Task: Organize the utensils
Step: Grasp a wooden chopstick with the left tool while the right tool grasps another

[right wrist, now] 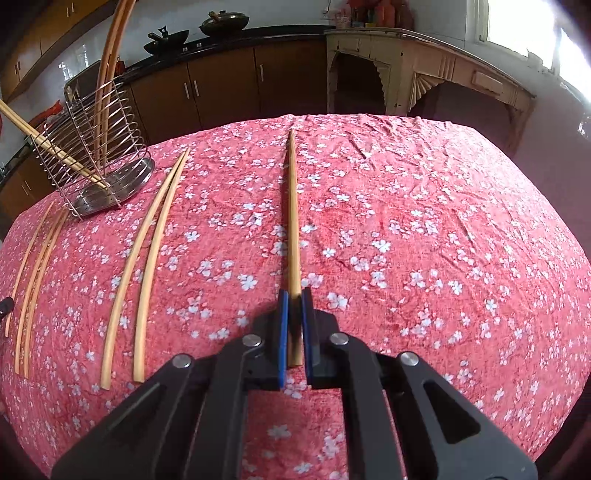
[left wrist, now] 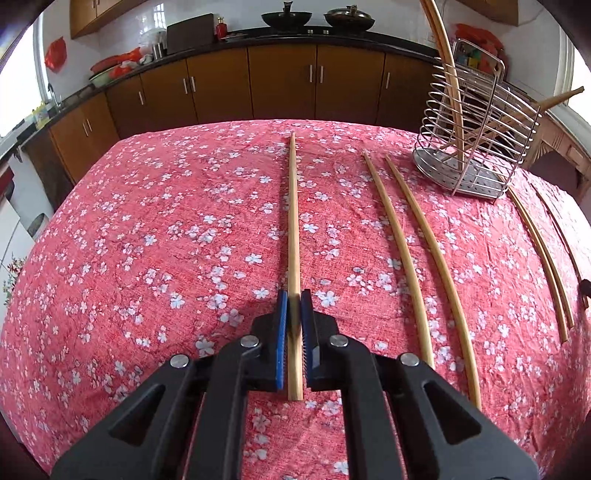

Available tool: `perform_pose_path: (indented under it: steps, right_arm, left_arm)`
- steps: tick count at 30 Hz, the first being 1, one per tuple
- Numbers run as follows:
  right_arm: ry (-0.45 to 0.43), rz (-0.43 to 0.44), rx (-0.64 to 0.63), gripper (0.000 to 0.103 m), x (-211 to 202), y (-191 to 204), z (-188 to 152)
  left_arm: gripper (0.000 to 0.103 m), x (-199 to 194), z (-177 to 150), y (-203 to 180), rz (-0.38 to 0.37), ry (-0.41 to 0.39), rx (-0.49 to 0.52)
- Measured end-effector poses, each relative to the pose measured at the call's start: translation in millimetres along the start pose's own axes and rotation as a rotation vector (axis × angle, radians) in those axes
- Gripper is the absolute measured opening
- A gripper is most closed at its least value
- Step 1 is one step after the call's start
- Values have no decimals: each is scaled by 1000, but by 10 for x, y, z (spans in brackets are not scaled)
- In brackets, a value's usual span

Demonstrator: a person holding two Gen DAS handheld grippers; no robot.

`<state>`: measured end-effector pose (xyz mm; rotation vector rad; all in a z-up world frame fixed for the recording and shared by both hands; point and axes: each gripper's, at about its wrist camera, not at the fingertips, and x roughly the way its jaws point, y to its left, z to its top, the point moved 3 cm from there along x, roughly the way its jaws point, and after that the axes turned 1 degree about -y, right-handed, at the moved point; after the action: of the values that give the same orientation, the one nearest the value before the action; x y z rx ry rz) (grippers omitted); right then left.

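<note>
My left gripper (left wrist: 294, 299) is shut on a wooden chopstick (left wrist: 293, 221) that points away over the red floral tablecloth (left wrist: 147, 240). My right gripper (right wrist: 294, 297) is shut on another wooden chopstick (right wrist: 291, 206), also pointing away. A wire utensil rack (left wrist: 476, 147) stands at the far right in the left wrist view and at the far left in the right wrist view (right wrist: 99, 162). It holds a few chopsticks (right wrist: 107, 74). Loose chopsticks (left wrist: 417, 251) lie on the cloth beside the rack, also in the right wrist view (right wrist: 144, 266).
More chopsticks (left wrist: 543, 258) lie near the table's right edge in the left wrist view, and at the left edge in the right wrist view (right wrist: 33, 280). Brown kitchen cabinets (left wrist: 280, 81) and a counter with woks (left wrist: 317, 18) stand behind the table. A cream sideboard (right wrist: 424, 66) stands at back right.
</note>
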<state>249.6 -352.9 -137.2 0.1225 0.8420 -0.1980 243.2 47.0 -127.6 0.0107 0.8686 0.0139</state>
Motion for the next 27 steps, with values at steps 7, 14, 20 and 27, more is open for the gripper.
perform_pose_path:
  steps: [7,14,20,27]
  right_arm:
    - [-9,-8,-19,9,1,25,-2]
    - [-8,9,-5,9,10,17,2]
    - [-8,29,14,9,6,-14,0]
    - [-8,37,21,9,10,-32,2]
  left_arm:
    - [8,-31,3,-18,9,1,7]
    - [8,-13,2,57,-30,-1,-26]
    - [8,-9,-3,54,-28,-1,-26]
    - [8,-23,-4,91,-54,-2,-49]
